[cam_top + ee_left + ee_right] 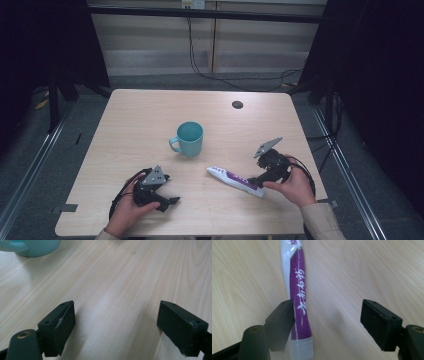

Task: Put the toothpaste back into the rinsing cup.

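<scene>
A white and purple toothpaste tube (235, 180) lies flat on the wooden table (150, 110), right of centre near the front. My right gripper (255, 181) sits at its cap end. In the right gripper view the tube (298, 290) runs away from me just inside the left jaw, while the right jaw stands well clear of it, so my right gripper (329, 320) is open. A teal mug (189, 139) stands upright at the table's middle. My left gripper (170, 202) rests near the front left, open (116, 325) over bare wood, with the mug (37, 247) ahead to its left.
A small dark round spot (237, 104) marks the table's far right part. Black cables (220, 75) trail over the floor behind the table. Dark frame posts stand at both sides.
</scene>
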A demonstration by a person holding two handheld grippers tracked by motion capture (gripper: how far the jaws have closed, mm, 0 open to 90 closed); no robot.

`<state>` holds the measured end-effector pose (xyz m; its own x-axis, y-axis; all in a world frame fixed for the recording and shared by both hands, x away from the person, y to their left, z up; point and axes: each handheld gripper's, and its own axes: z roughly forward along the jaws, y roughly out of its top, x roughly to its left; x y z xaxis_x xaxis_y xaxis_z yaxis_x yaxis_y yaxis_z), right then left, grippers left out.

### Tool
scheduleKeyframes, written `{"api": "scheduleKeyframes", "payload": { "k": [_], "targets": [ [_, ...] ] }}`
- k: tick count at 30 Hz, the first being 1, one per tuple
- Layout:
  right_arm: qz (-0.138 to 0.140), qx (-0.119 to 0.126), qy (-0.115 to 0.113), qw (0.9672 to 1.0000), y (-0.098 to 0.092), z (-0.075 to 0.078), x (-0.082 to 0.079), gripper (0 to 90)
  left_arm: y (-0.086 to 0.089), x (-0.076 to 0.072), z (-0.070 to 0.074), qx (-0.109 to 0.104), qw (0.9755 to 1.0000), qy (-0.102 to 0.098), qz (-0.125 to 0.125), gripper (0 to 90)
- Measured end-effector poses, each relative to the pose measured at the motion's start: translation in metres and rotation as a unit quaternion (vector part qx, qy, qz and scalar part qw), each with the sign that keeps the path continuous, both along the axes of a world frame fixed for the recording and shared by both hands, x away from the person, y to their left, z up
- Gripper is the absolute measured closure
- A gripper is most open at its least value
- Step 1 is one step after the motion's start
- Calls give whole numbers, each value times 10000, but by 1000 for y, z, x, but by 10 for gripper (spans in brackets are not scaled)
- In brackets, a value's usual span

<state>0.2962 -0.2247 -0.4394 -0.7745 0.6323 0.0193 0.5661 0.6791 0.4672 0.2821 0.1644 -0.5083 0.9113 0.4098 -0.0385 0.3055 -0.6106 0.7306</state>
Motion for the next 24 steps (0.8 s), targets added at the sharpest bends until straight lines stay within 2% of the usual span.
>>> {"api": "scheduleKeyframes", "payload": {
  "k": [7,18,24],
  "targets": [
    [270,-138,130,9995,11,-4,0,315,0,0,0,-2,10000,4,-1,148],
    [460,-319,341,9979,23,-13,2,388,0,0,0,-1,10000,-1,-8,148],
    [537,-491,568,9957,30,-18,3,411,0,0,0,23,10000,1,-17,149]
  ]
}}
